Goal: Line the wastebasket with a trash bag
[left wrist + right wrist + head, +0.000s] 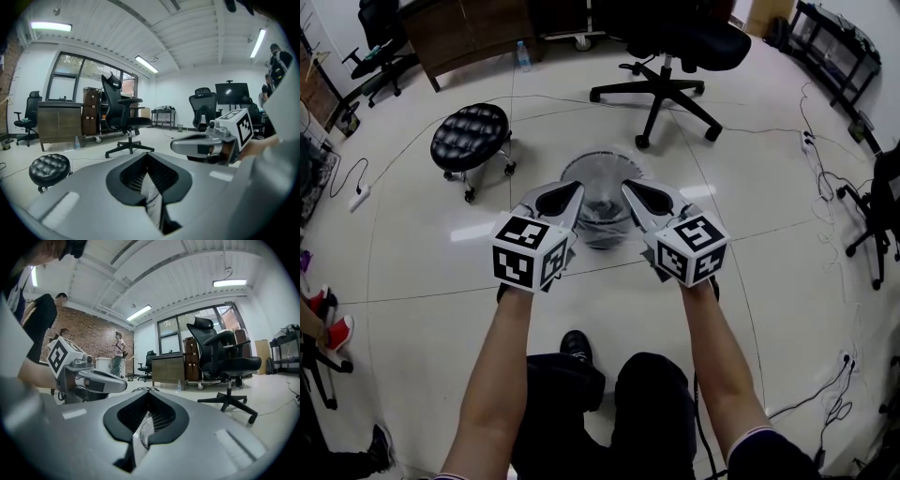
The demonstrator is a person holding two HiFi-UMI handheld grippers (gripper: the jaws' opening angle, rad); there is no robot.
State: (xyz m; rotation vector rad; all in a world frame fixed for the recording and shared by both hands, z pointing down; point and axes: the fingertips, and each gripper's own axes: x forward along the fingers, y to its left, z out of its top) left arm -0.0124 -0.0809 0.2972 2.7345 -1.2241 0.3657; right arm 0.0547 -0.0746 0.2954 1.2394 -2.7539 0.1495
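A round grey mesh wastebasket (581,166) stands on the floor just beyond my two grippers. My left gripper (576,190) and right gripper (629,187) hover side by side over its near rim, tips angled toward each other. A thin pale trash bag (606,221) hangs between them above the basket's mouth. In the left gripper view the left gripper (148,158) is shut on a strip of the bag film (153,197). In the right gripper view the right gripper (146,398) is likewise shut on translucent film (139,436). Most of the bag is hidden behind the grippers.
A black office chair (675,56) stands behind the basket and a black tufted stool (471,137) to its left. Cables and a power strip (359,198) trail over the floor. A wooden cabinet (469,33) and a water bottle (523,54) are at the back. People stand by the brick wall (119,352).
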